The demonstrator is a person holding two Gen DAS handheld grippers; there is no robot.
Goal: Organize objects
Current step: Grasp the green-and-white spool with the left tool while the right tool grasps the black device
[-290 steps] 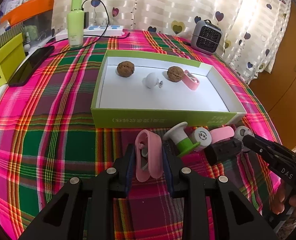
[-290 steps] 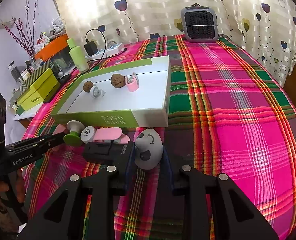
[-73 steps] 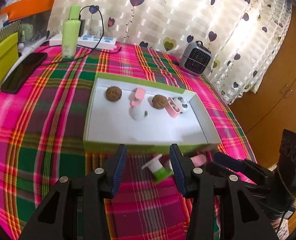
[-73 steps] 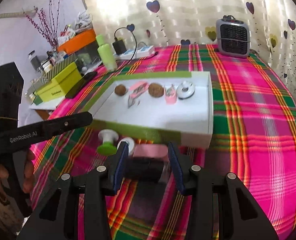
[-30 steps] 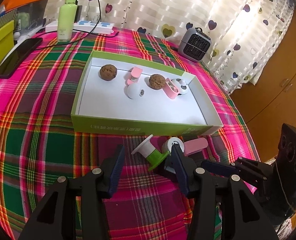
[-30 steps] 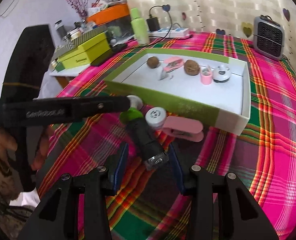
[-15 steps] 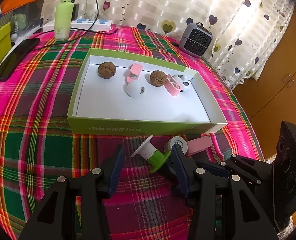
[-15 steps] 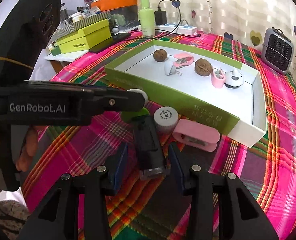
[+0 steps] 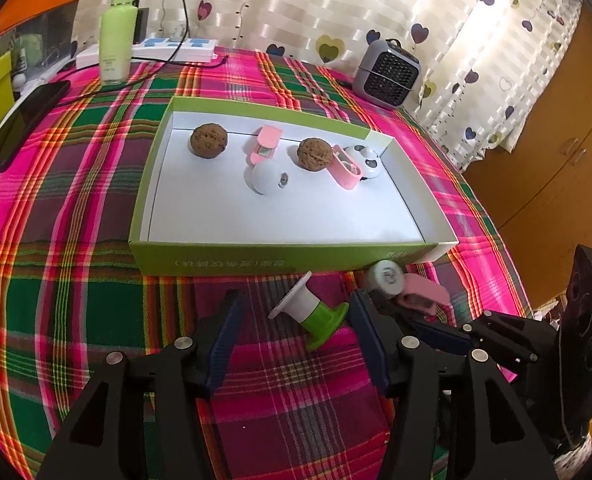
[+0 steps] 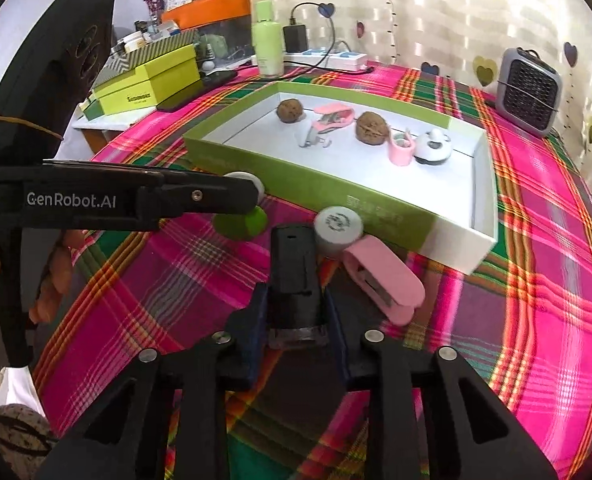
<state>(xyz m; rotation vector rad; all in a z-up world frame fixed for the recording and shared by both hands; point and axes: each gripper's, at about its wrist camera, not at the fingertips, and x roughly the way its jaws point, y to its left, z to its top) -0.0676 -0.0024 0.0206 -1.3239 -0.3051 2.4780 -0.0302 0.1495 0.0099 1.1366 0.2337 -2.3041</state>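
From where I'm driving, my right gripper [image 10: 294, 316] has its pads clamped on a black block [image 10: 294, 276] down on the plaid tablecloth [image 10: 536, 300]; its long axis runs straight away from me toward 12 o'clock, lined up with the fingers. Crowding it: a grey-white round cap [image 10: 338, 226] touching its far end at about 1 o'clock, and a pink clip [image 10: 382, 278] just beside it at 2 o'clock, lying slanted from 11 to 5. At 10 o'clock the green base of a spool [image 10: 239, 222] peeks out from under my left gripper, which crosses that view. In the left camera, my left gripper [image 9: 293, 322] is spread wide with nothing gripped, and the white and green spool [image 9: 310, 312] lies tipped over between the fingers, white end toward 10, green end toward 4. Beyond all that, the green box [image 9: 231, 262] sits at 12 o'clock with its near wall right behind the loose stuff. Inside along the far side: two walnuts [image 9: 209, 140], a pink clip, a white ball [image 9: 267, 177], another pink piece and a panda-looking thing [image 9: 366, 162]. Farther back there's a small grey heater [image 9: 388, 73] at 1 o'clock and a green bottle [image 9: 115, 52] at 10.
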